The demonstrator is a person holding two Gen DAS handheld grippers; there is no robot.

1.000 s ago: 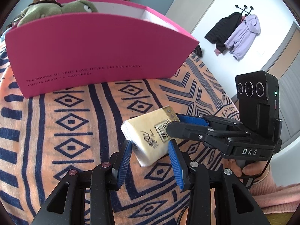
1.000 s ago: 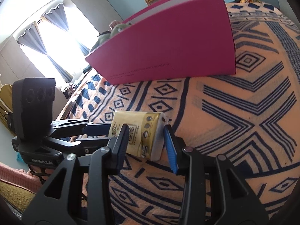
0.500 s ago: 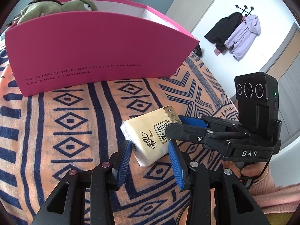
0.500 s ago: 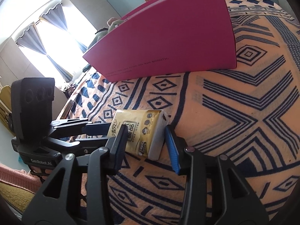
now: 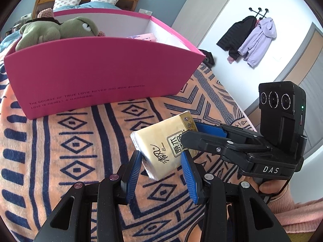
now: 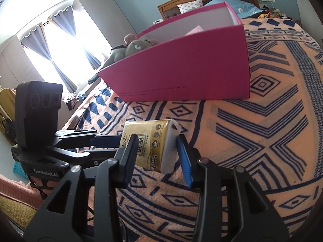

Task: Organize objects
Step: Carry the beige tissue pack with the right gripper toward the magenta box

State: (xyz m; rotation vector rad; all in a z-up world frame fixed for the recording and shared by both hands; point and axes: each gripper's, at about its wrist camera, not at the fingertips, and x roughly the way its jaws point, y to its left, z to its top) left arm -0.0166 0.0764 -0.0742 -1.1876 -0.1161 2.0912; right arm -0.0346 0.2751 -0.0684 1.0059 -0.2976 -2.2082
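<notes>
A yellow tissue pack [image 5: 163,143] hangs tilted just above the patterned blanket [image 5: 60,151], in front of the pink box [image 5: 90,76]. My left gripper [image 5: 161,159] is shut on its near end, blue pads on both sides. The right gripper [image 5: 189,131] comes in from the right and clamps the far end. In the right wrist view the pack [image 6: 153,143] sits between the right gripper's [image 6: 156,147] fingers, and the left gripper [image 6: 109,146] reaches it from the left. The pink box [image 6: 191,70] stands open behind.
A green plush toy [image 5: 56,30] and a pale pink item [image 5: 143,37] lie inside the box. A hand in a pink sleeve [image 5: 268,187] holds the right gripper. Coats [image 5: 252,38] hang on the far wall. Bed headboard and pillows [image 6: 206,2] are behind the box.
Both grippers have risen a little with the tissue pack, which now tilts up more. The box sits lower in both views and its inside now shows.
</notes>
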